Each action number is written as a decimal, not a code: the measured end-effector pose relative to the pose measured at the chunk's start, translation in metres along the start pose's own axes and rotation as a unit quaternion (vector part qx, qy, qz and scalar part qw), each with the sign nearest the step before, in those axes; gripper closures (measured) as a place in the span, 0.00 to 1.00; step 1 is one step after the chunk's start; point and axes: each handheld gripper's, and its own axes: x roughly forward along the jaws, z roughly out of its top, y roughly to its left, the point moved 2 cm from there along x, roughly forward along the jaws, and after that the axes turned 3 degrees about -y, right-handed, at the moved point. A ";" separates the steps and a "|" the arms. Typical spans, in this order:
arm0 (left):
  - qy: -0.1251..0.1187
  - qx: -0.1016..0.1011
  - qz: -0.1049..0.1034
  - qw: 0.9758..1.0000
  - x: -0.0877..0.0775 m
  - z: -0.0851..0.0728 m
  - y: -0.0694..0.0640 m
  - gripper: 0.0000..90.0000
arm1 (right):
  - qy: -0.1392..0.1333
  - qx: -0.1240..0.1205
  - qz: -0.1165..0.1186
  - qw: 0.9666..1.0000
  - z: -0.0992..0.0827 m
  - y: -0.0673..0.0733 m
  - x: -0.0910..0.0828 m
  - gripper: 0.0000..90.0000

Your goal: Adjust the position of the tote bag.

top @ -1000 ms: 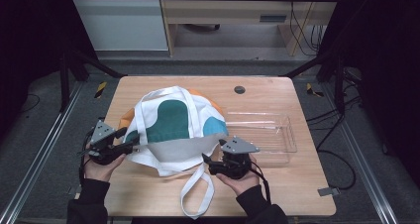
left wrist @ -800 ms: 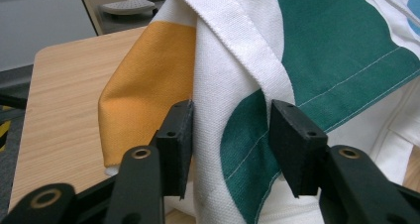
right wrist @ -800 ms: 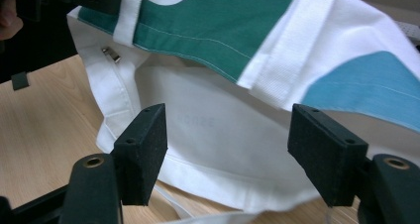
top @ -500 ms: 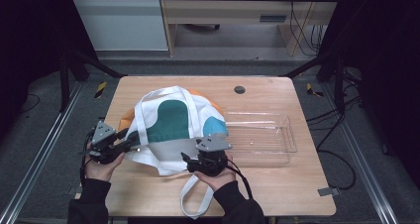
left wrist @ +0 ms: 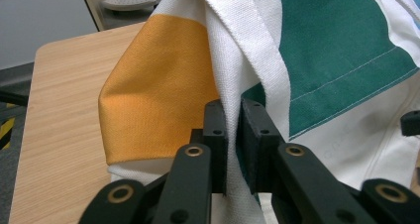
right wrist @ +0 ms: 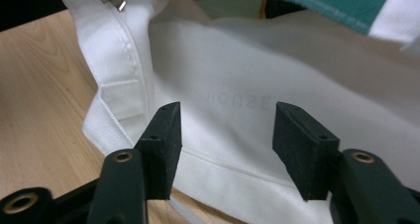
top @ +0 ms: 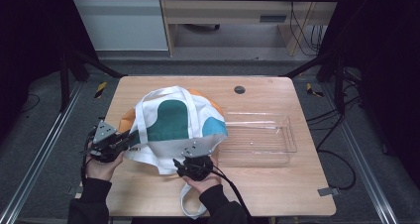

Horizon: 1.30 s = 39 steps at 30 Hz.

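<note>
From the high view, the tote bag (top: 173, 127) lay bulging on the left half of the table (top: 277, 184), its near handle trailing off the near edge, with a clear tray (top: 257, 137) just to its right; my left gripper (top: 130, 138) was at the bag's left edge and my right gripper (top: 184, 163) at its near edge. In the left gripper view, my jaws were pinched on a fold of white cloth beside the orange patch (left wrist: 153, 85); that grip was made. In the right gripper view, my jaws stood wide over the white hem (right wrist: 223, 164), holding nothing; I judged the second grip was still to come, and any lifting or opening after it.
</note>
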 end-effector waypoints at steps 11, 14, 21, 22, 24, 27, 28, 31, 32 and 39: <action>-0.010 -0.011 -0.005 1.000 -0.003 0.002 -0.001 0.95 | 0.029 -0.003 -0.003 1.000 -0.011 0.004 0.018 0.78; -0.013 -0.008 -0.003 1.000 -0.005 0.004 -0.002 0.95 | 0.034 -0.001 -0.001 0.999 -0.013 0.003 0.020 0.87; -0.019 -0.009 -0.004 1.000 -0.009 0.006 -0.004 0.95 | 0.045 -0.001 0.005 0.999 -0.016 0.005 0.025 1.00; -0.021 -0.010 -0.005 1.000 -0.009 0.006 -0.004 0.95 | 0.046 -0.002 0.006 0.999 -0.016 0.005 0.025 1.00; -0.022 -0.011 -0.005 1.000 -0.009 0.007 -0.004 0.95 | 0.051 -0.004 0.007 0.999 -0.018 0.006 0.027 1.00; -0.026 -0.013 -0.004 1.000 -0.010 0.008 -0.005 0.95 | 0.060 -0.009 0.004 0.998 -0.020 0.006 0.029 1.00; -0.027 -0.012 -0.003 1.000 -0.010 0.008 -0.005 0.95 | 0.063 -0.009 0.003 0.998 -0.021 0.006 0.029 1.00; -0.029 -0.012 -0.004 0.999 -0.011 0.009 -0.006 0.95 | 0.063 -0.009 0.002 0.998 -0.021 0.007 0.029 1.00; -0.032 -0.014 -0.004 0.999 -0.012 0.010 -0.006 0.95 | 0.063 -0.009 0.002 0.998 -0.021 0.007 0.030 1.00; -0.036 -0.015 -0.006 0.999 -0.013 0.013 -0.007 0.97 | 0.067 -0.016 0.000 0.998 -0.022 0.009 0.029 1.00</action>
